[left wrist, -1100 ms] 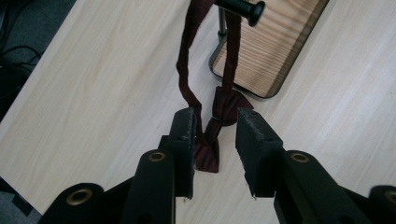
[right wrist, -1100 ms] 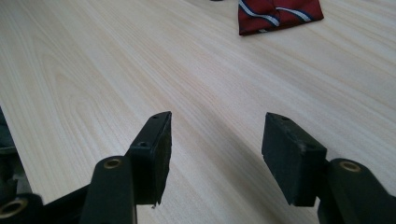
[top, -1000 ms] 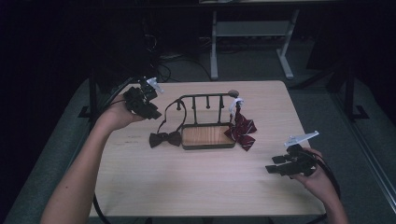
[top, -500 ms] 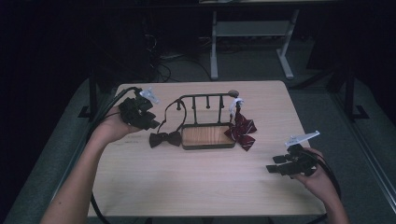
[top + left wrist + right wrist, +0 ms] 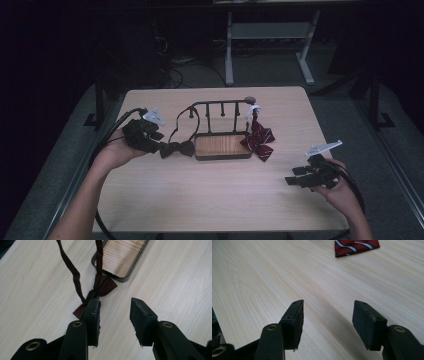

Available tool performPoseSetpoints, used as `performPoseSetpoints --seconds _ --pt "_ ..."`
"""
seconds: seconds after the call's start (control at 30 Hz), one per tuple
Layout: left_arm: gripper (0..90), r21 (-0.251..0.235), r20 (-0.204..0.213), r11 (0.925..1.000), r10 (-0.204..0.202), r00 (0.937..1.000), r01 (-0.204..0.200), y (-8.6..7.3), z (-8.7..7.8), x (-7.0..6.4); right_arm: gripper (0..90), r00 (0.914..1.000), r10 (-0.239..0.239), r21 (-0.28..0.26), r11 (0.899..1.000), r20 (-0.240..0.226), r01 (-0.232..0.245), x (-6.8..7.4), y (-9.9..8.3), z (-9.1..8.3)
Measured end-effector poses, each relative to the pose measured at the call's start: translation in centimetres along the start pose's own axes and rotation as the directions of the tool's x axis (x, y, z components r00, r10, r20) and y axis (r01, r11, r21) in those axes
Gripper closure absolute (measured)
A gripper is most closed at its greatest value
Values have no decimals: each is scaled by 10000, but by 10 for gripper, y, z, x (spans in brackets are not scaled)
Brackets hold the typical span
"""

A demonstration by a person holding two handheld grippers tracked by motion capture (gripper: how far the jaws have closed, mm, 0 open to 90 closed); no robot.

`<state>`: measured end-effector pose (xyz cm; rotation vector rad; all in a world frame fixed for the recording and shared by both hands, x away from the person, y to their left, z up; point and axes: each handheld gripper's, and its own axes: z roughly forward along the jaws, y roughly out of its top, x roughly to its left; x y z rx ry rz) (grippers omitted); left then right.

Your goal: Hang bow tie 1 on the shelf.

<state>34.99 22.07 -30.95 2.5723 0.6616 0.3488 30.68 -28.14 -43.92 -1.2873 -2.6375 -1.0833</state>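
- Two hand-held grippers work a wooden table [image 5: 215,200]; nearest, at the right, the right gripper [image 5: 291,180] hovers with jaws parted and nothing between them, seemingly kept back in reserve.
- Farther in, at the left, the left gripper [image 5: 161,145] also stands released, jaws spread; in the left gripper view its left jaw lies against the dark bow tie [image 5: 100,290], apparently lining up for a grasp.
- The tie lies flat, just left of the stand's wooden base [image 5: 222,146], its strap looped up over the stand's rail [image 5: 220,103].
- Right of the base, a red striped bow tie [image 5: 258,140] hangs likewise, bow resting on the table.
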Motion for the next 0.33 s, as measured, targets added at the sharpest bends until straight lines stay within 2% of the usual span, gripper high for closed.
performPoseSetpoints --seconds 0.33 --pt "567 -274 -81 9996 29 10000 -32 -19 2 -11 421 10000 -70 9 10000 63 69 2 1 0"
